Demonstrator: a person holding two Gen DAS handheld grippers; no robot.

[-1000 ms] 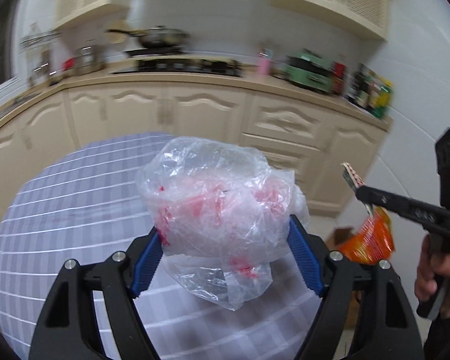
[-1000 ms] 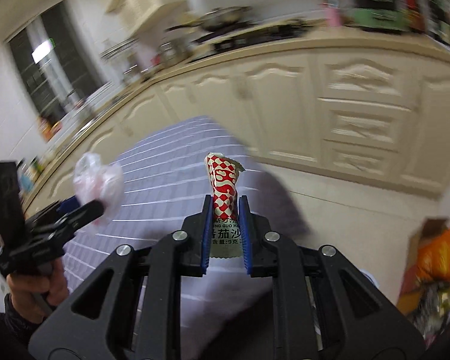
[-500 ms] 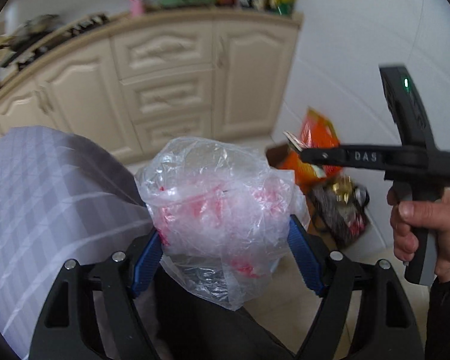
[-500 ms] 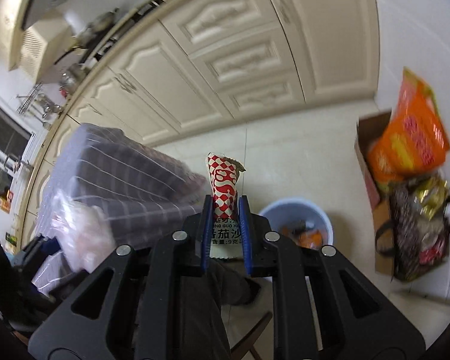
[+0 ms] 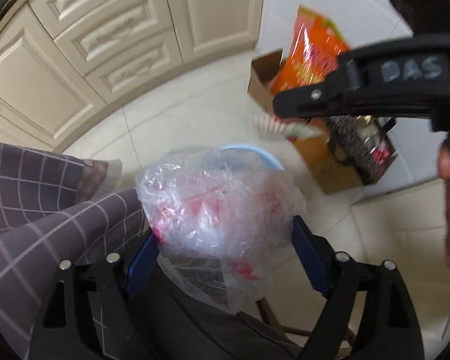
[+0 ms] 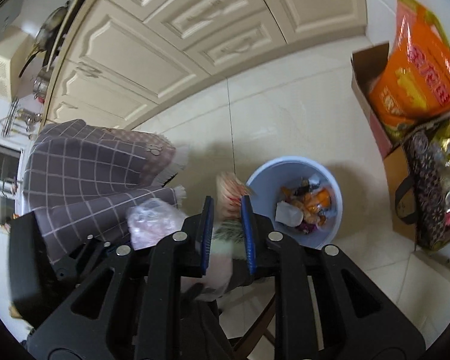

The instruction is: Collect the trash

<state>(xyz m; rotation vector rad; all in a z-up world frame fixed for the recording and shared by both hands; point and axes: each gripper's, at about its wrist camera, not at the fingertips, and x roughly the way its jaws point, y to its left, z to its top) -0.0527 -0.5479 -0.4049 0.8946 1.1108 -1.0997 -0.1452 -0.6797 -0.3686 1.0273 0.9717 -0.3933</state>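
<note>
My left gripper [image 5: 223, 240] points steeply down with a crumpled clear plastic bag [image 5: 219, 210] with red print between its blue pads. Its jaws are opening, and the bag still touches both pads. The rim of a light blue bin [image 5: 255, 153] shows just behind the bag. In the right wrist view the bin [image 6: 294, 165] stands on the floor with several wrappers in it, just right of my right gripper [image 6: 227, 207]. Those jaws are opening too. The red-and-white sachet [image 6: 231, 189] is blurred and loose between the pads. The left wrist view shows the sachet [image 5: 273, 124] below the right gripper [image 5: 285, 108].
A cardboard box [image 6: 366, 72] holding an orange packet [image 6: 417, 69] stands against the wall, with a dark bag of gold packets [image 6: 432, 186] beside it. Cream cabinets [image 6: 165, 45] run along the back. A checked tablecloth [image 6: 84, 174] hangs at the left. Pale floor tiles [image 6: 285, 114] surround the bin.
Both grippers swung away from the table and tipped down over the floor, bringing the blue bin under them. The right jaws have widened and the sachet, held upright before, now blurs loose.
</note>
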